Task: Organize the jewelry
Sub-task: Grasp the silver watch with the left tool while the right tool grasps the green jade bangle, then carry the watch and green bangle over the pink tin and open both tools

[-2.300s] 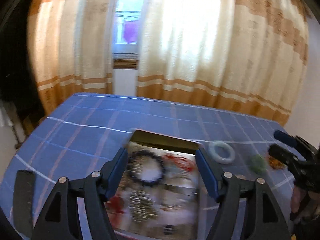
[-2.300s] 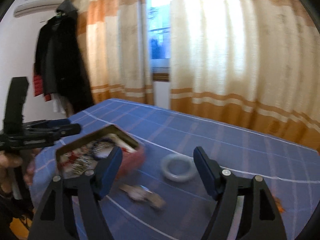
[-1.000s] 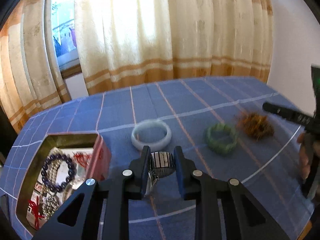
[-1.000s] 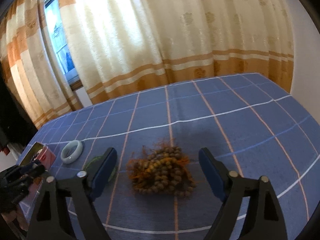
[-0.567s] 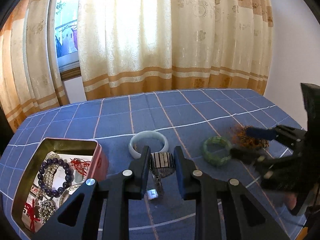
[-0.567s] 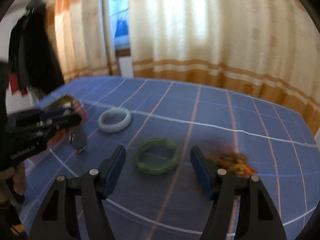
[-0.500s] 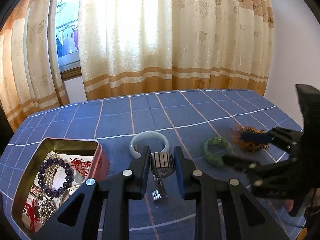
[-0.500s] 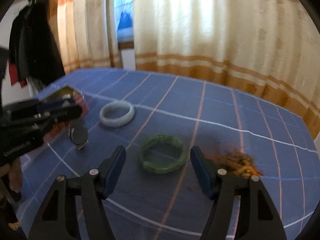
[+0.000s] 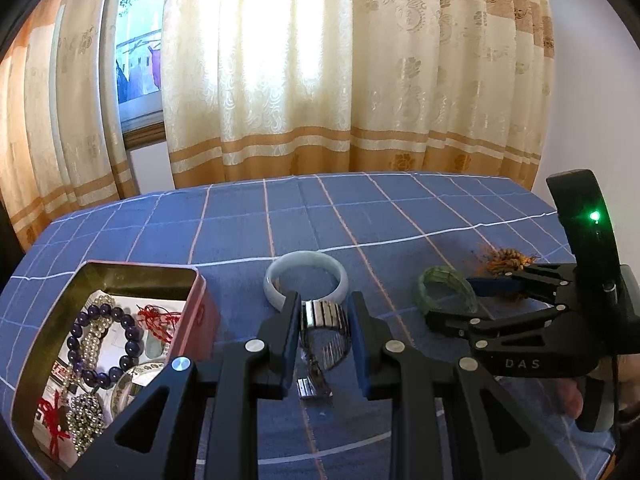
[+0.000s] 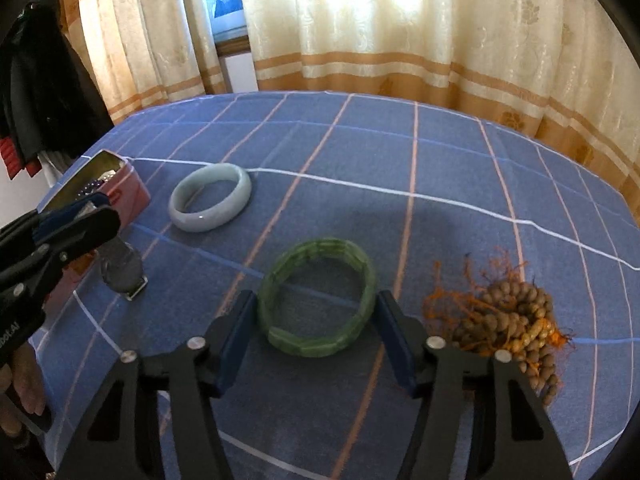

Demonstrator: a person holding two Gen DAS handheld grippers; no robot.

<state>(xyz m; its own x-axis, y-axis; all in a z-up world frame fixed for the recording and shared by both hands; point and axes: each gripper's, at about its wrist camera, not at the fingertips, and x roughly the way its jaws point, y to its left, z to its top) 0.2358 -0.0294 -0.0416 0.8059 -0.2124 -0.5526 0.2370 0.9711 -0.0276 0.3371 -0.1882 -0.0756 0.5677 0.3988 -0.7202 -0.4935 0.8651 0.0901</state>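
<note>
On the blue cloth, right claw — formerly over beads (orange) — closing around green bangle; left claw grips watch.

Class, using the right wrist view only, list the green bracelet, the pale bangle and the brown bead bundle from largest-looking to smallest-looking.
1. green bracelet and brown bead bundle: close in apparent size, so left unranked; both lie near the camera.
2. pale bangle: looks smallest, but it lies farther away, so its true size stays unsure.

tin: table's left edge
bangle: right of tin
bracelet: right of bangle
beads: rightmost
</note>
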